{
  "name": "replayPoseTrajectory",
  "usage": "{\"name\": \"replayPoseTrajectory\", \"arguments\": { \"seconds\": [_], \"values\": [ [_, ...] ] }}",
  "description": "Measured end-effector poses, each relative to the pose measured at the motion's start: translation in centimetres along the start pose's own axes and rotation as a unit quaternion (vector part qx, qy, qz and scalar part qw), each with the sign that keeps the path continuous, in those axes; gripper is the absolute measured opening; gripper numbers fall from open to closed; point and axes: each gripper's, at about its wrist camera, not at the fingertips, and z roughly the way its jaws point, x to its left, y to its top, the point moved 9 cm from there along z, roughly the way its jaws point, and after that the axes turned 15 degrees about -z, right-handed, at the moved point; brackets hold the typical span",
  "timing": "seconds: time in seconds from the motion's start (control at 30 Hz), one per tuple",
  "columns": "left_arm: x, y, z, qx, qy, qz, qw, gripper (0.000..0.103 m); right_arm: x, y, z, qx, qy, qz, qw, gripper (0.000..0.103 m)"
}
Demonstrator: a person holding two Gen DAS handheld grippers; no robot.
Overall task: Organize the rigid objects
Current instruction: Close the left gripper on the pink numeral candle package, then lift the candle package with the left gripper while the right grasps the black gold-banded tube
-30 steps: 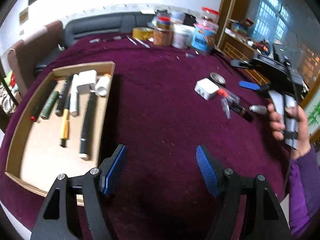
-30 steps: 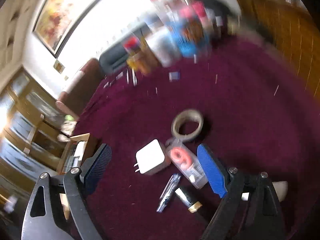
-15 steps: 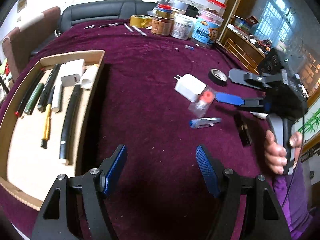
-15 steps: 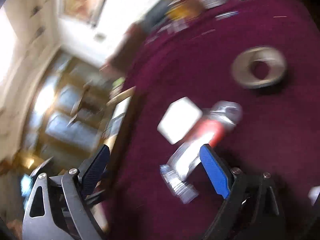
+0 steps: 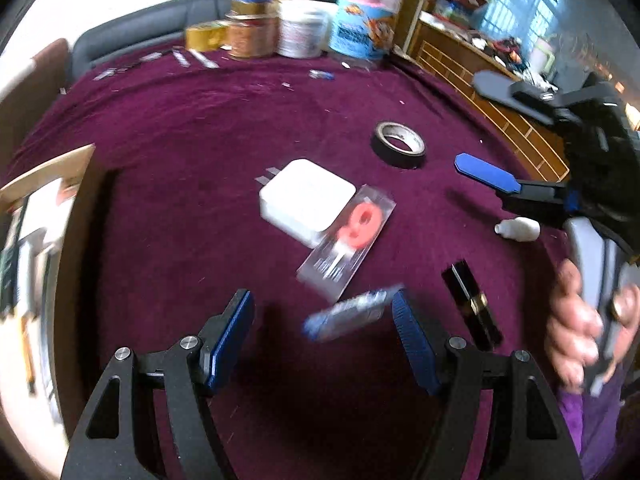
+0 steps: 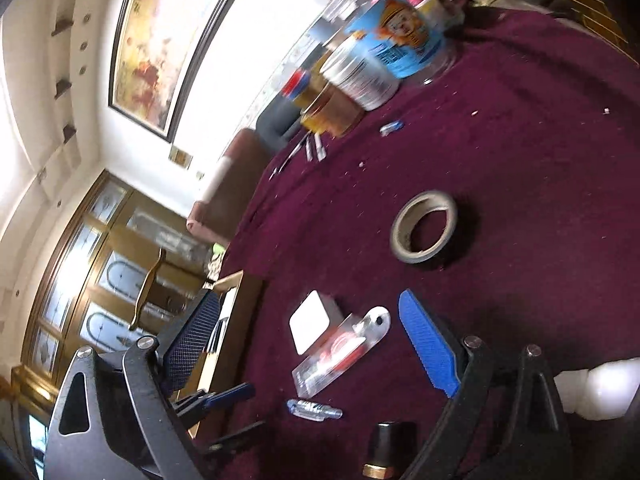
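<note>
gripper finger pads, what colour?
Blue pads, ribbed; sharpest in the left wrist view.

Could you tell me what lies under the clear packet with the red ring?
The clear packet overlaps one corner of the white charger; the rest lies on purple cloth. That corner is covered.

So the left gripper (image 5: 322, 332) is way closer to the loose pile now, down low over the cloth (image 5: 200, 140), and the little blue clip (image 5: 348, 314) that sat well ahead of it half a second ago is right between its open fingers, up against the right pad. The charger (image 5: 306, 202) and the plastic packet (image 5: 348, 238) fill the middle of the left view instead of sitting off to the right, and the tray (image 5: 48, 168) has slid out to the left edge. The right gripper (image 6: 308, 344) has tipped and steadied; its blurry view now reads clearly, with the tape roll (image 6: 424, 226) higher up.
</note>
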Motion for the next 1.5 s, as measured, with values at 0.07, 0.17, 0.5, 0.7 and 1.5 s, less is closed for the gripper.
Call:
{"name": "replayPoseTrajectory", "arguments": {
  "seconds": [0.07, 0.17, 0.5, 0.7, 1.5],
  "values": [
    [-0.4, 0.7, 1.5, 0.015, -0.004, -0.004, 0.9999, 0.065, -0.1, 0.1, -0.2, -0.003, -0.001, 0.007, 1.0, 0.093],
    [-1.1, 2.0, 2.7, 0.018, -0.01, -0.005, 0.9998, 0.065, 0.2, 0.3, -0.5, -0.006, -0.002, 0.011, 1.0, 0.093],
    [-1.4, 0.2, 1.2, -0.004, 0.041, 0.069, 0.9968, 0.023, -0.6, 0.0, -0.5, -0.002, -0.02, 0.021, 1.0, 0.093],
    [2.4, -2.3, -1.8, 0.008, 0.021, 0.026, 0.9994, 0.025, -0.6, -0.1, -0.2, 0.005, -0.021, 0.023, 1.0, 0.093],
    [4.6, -2.6, -8.5, -0.088, -0.023, -0.029, 0.9954, 0.023, -1.1, 0.5, -2.1, -0.028, -0.182, -0.079, 0.98, 0.093]
  ]
}}
